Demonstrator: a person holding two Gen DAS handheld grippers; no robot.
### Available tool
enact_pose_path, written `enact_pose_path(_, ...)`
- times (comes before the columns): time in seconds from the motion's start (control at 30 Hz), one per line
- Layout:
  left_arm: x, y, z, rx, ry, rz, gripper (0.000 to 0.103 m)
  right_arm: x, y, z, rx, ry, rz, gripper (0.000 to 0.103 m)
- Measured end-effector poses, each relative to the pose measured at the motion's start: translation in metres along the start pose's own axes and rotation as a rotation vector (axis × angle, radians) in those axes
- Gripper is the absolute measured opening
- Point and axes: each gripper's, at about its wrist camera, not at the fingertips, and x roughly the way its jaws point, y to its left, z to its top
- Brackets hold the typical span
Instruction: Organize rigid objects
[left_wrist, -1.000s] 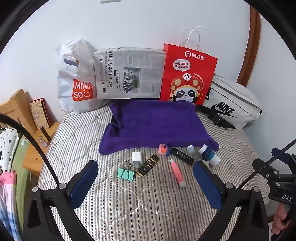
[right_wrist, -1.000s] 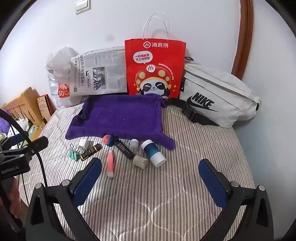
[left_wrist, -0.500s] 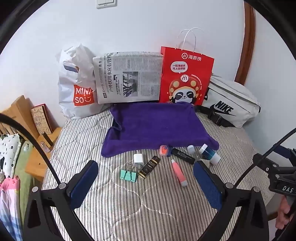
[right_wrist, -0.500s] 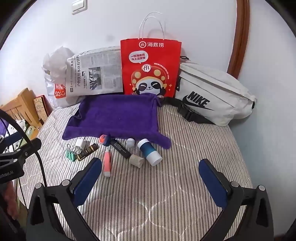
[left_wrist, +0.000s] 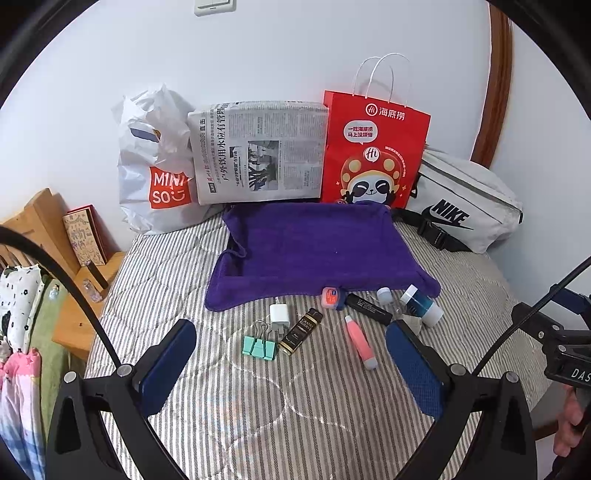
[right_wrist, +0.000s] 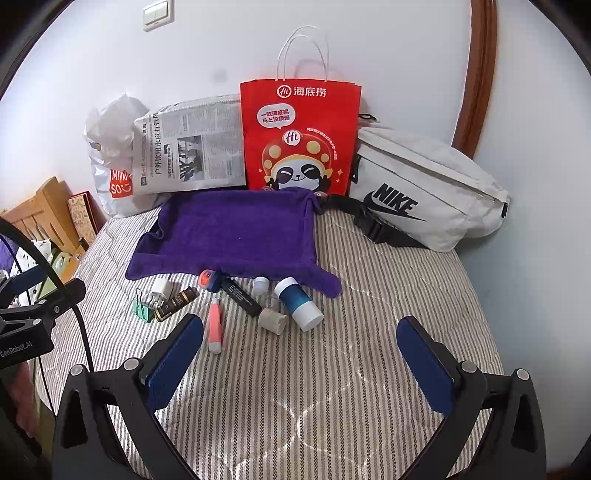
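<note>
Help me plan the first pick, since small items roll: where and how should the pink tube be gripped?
Grip the pink tube across its middle, coming from above with the jaws astride its long axis. It lies flat and apart from its neighbours, so both long sides look free. The left gripper looks closest.

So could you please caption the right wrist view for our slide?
Open right gripper hovers over striped bed; small items line the purple towel's near edge.

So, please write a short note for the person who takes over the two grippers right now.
Left gripper and right gripper: both open, empty, hovering over the striped bed.
Small items lie in a loose row before the purple towel: green binder clip, white charger, pink tube, blue-white bottle.
Done: nothing sorted.
Left: everything.
</note>
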Motion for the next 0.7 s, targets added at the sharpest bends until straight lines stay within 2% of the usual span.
enact_pose_path(0.7,-0.0003,-0.0003,0.0011,0.0,0.005,0.013,0.103,-0.0038,-0.0041,0.0011,0.01,-0.002,0.002,0.103)
